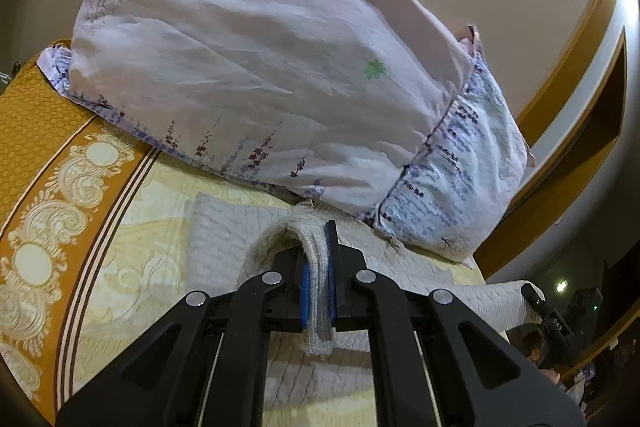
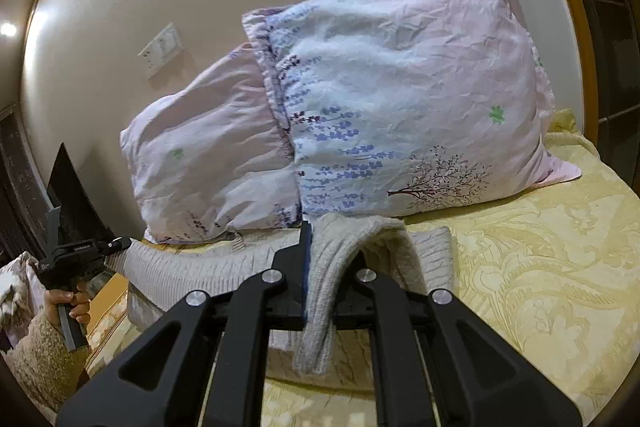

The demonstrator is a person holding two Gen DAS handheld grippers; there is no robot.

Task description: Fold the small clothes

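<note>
Between the pads of the left claw (image 1: 319, 279): a ribbed edge of the grey knit garment (image 1: 224, 227), pinched tight. Same story at the right claw (image 2: 320, 267), closed on a thick fold of that knit. Beneath both, spread on the yellow bedspread (image 2: 540, 267). Beyond, floral pillows (image 2: 400, 107) against the wall. Only from the right view: left hand (image 2: 68, 301) on its handle, far left. Only from the left: orange scrolled border (image 1: 52, 227).
</note>
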